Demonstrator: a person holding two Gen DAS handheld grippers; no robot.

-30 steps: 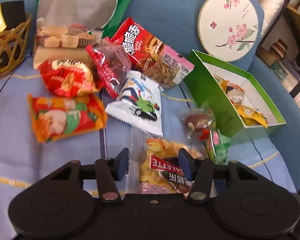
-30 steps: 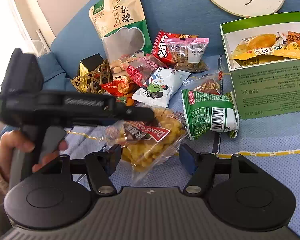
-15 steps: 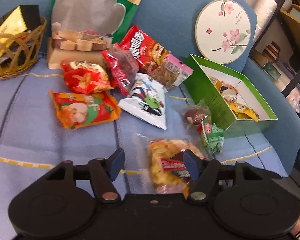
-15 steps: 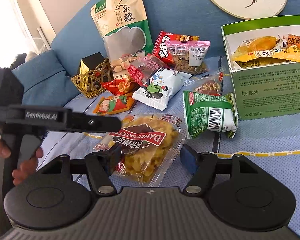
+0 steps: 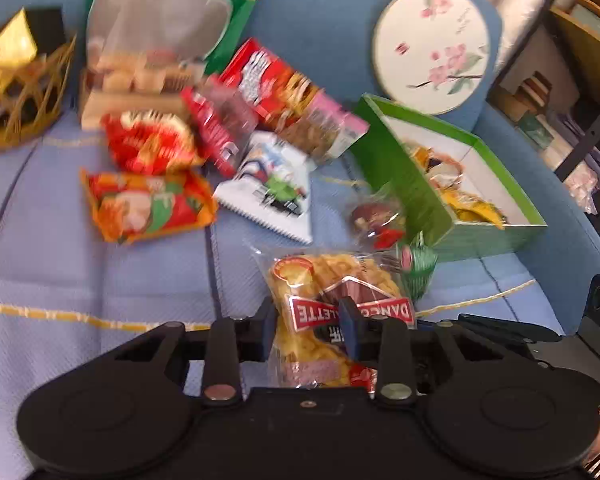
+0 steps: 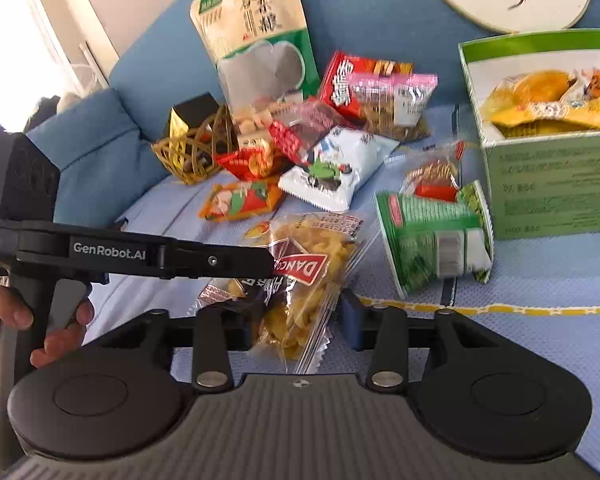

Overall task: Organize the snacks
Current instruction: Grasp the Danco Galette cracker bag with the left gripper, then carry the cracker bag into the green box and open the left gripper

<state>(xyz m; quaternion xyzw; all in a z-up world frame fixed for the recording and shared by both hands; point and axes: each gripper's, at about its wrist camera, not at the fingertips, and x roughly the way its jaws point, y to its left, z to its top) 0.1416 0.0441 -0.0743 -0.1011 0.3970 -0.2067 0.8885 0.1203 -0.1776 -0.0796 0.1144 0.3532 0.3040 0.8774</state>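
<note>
Clear crinkly plastic over yellow crisps: that is the galette pack (image 5: 340, 304), and the left gripper (image 5: 308, 322) has its fingers pinched in on the pack's near half, across the red banner label. The pack seems to hang from that pinch, its tail drooping below the fingers in the right wrist view, though whether its far end touches the cloth (image 5: 100, 272) I cannot tell. A grip across the middle makes sense for a floppy bag: it keeps the load balanced and spares the crisps a squeeze at one end.

The right gripper (image 6: 296, 326) stands wide open just beside the pack and has hold of nothing; the pack's lower corner dangles in front of its gap. It looks ready to help or to take the next snack.

The green box (image 5: 428, 196) sits open to the right, near the pack, with yellow packets already inside, so it is likely where snacks go. A green packet (image 6: 432, 240) and a small red one (image 5: 372, 216) lie between pack and box. Farther back, well apart, lie the white bag (image 5: 276, 188), red and orange packets (image 5: 148, 204), a tall grain pouch (image 6: 256, 32) and a wicker basket (image 5: 24, 96)

The pack looks light, slippery and noisy; its seams are crimped and its label reads upside down from the left wrist
</note>
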